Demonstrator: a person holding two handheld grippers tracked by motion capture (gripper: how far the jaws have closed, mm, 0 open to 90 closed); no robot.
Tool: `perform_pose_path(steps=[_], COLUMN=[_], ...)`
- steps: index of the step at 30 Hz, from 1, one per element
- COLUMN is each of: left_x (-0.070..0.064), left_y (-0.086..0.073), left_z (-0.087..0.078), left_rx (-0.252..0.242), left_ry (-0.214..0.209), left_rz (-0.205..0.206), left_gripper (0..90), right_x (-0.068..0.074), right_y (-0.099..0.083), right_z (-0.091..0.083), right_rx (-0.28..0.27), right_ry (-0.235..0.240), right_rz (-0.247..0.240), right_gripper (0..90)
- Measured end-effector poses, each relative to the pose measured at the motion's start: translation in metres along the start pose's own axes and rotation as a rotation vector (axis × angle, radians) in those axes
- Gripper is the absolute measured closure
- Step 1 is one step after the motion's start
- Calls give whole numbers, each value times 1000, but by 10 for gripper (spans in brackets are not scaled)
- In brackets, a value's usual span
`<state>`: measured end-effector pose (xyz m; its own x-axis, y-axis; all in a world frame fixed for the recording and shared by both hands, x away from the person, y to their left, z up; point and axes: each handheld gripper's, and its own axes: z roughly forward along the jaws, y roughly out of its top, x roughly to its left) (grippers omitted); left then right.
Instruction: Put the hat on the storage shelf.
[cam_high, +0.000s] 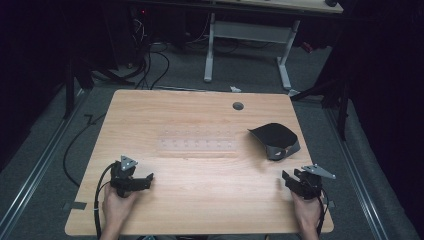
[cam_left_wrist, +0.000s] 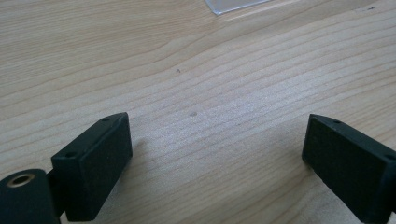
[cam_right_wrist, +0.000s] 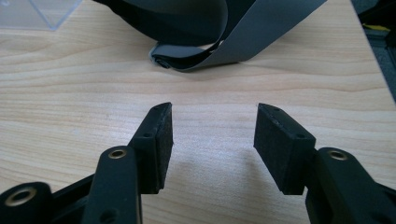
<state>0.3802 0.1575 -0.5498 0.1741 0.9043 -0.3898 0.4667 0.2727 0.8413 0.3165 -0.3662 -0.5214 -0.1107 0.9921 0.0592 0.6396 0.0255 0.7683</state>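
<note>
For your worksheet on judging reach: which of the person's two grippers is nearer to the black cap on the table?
Right. The right gripper sits just in front of the black cap, jaws open toward it. The left gripper is far across the table, near its opposite front corner.

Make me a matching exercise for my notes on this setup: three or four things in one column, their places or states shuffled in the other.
Things:
1. left tool
2. right tool
3. black and grey object
4. clear plastic tray

Places or states:
A. flat at the table's middle
B. open, near the front right edge
C. on the right half, beyond a tool
D. open, near the front left edge

Pairs: 1-D, 2-B, 3-C, 4-A
</note>
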Motion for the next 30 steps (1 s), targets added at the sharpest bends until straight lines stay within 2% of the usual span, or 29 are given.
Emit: perform_pose_path(steps=[8,19,30], left_x=[0,0,-1], left_y=[0,0,0], left_z=[0,0,0], left_rx=[0,-2,-5], left_ry=[-1,-3,-5], left_rz=[1,3,0], left_gripper=[90,97,103], right_x=[-5,-7,-16], right_y=[4,22,45], right_z=[-7,-12,-9], right_rx=[-31,-59,-81], right_ry=[3,-4,-3], right_rz=[-4,-14,18], right_gripper=[453,433,421])
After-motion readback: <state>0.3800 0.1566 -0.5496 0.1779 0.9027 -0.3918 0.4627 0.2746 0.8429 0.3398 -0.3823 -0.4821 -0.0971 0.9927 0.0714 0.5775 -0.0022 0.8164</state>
